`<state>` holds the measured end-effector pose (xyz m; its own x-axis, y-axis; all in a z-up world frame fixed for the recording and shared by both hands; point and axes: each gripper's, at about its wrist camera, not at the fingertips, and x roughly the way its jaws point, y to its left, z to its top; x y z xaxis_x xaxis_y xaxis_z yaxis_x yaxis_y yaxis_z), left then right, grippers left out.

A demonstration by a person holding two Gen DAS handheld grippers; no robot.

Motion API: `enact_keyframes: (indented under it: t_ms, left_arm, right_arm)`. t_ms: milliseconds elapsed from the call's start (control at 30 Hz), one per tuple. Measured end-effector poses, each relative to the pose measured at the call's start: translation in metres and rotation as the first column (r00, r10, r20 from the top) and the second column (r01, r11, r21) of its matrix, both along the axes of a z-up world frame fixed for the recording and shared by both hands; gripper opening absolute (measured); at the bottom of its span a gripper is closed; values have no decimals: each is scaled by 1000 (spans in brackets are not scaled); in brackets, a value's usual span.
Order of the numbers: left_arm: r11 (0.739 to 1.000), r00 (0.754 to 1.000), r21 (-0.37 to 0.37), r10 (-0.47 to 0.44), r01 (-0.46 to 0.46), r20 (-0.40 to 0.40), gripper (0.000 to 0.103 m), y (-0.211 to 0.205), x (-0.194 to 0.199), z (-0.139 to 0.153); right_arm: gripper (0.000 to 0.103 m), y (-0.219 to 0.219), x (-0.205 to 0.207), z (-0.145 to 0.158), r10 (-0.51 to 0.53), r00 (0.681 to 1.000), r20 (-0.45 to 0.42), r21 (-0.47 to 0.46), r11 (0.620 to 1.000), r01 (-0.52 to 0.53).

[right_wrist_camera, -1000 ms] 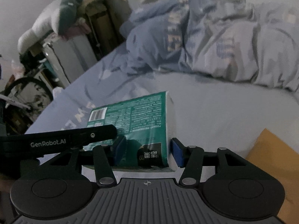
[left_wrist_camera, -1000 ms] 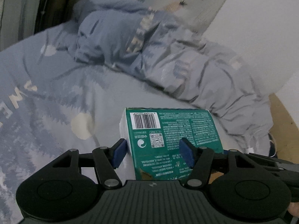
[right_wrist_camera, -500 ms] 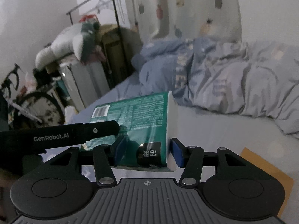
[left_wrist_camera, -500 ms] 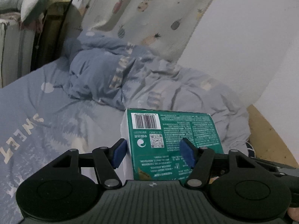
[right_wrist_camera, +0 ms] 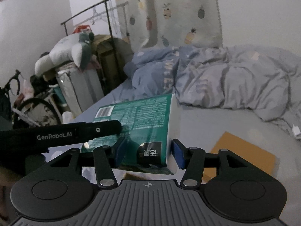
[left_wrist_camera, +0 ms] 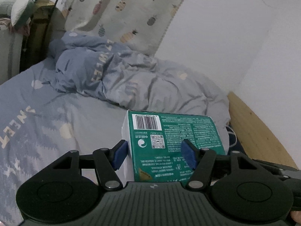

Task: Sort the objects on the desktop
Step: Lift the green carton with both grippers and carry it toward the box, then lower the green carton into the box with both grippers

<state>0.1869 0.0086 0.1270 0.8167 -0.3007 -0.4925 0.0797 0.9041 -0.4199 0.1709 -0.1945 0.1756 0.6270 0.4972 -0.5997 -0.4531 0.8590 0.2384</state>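
The left gripper (left_wrist_camera: pixel 154 154) is closed on one end of a green tissue pack (left_wrist_camera: pixel 175 141), with one blue pad (left_wrist_camera: pixel 119 154) against its white side and the other over its printed green face. The pack's barcode label (left_wrist_camera: pixel 146 122) faces up, ahead of the pads. Beyond the pack lies a rumpled blue-grey duvet (left_wrist_camera: pixel 131 79) on a bed sheet (left_wrist_camera: pixel 37 116). A pineapple-print curtain (left_wrist_camera: pixel 128 13) hangs farther ahead. A wooden edge (left_wrist_camera: pixel 252 130) runs ahead to the right.
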Motion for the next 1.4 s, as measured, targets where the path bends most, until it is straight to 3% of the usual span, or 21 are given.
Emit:
enact_keyframes:
  t_ms: [400, 833, 1000, 1233, 1400]
  left_arm:
    - [998, 995, 32, -44, 46, -86, 61, -15, -30, -51]
    - [993, 984, 112, -27, 47, -176, 61, -18, -35, -108]
    - [991, 973, 124, -25, 55, -230, 61, -17, -21, -134]
    - [980, 958, 179, -31, 85, -285, 60, -22, -3, -167]
    - [981, 946, 171, -29, 89, -324, 60, -18, 7, -187]
  right_arm:
    - [56, -38, -54, -34, -44, 997, -56, -7, 999, 43]
    - [56, -41, -22, -111, -40, 985, -169, -16, 999, 38]
    - [56, -13, -66, -141, -40, 975, -219, -36, 999, 33]
    - [56, -8, -40, -189, -38, 954, -297, -70, 997, 18]
    - [57, -2, -27, -213, -40, 940, -339, -76, 997, 15]
